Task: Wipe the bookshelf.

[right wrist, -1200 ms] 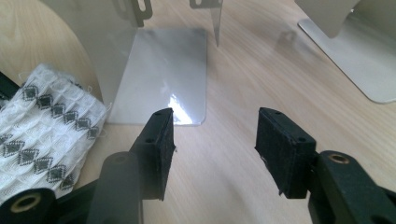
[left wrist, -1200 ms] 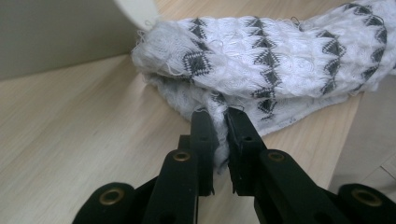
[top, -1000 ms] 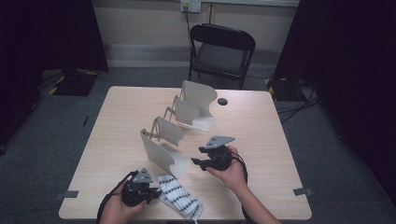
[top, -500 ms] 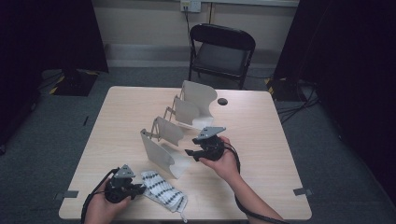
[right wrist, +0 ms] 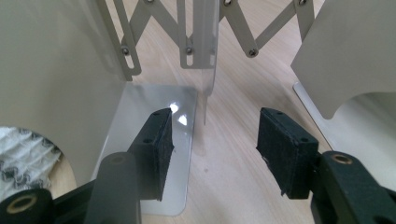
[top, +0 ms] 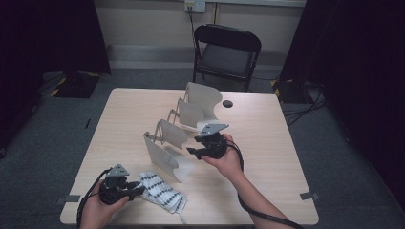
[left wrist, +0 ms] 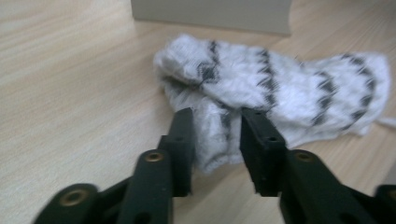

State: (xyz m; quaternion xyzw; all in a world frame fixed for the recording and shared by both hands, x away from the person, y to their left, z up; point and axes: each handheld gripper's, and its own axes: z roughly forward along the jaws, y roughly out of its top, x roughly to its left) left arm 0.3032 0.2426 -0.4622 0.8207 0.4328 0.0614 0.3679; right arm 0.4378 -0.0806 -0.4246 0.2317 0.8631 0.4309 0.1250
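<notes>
My left gripper sits at the near left edge of the pale wooden table, its tips right at the white knitted sock with dark grey zigzag bands. In the left gripper view the jaws have just been opening: they stand a little apart, with a fold of the sock between them, and I cannot tell whether the pads still pinch the cloth. The sock lies crumpled flat on the table, just in front of the nearest plate of the grey metal expanding rack with curved divider plates.

My right gripper hangs just to the right of that rack, about level with its second plate from the near end, and points toward it. In the right gripper view its jaws stand moderately apart with nothing between them; past them I see the rack's shiny base plate, its scissor-link bars and bare wood. A corner of the sock shows through the cut-out of the rack's plate on the left of that view, well apart from this gripper.
</notes>
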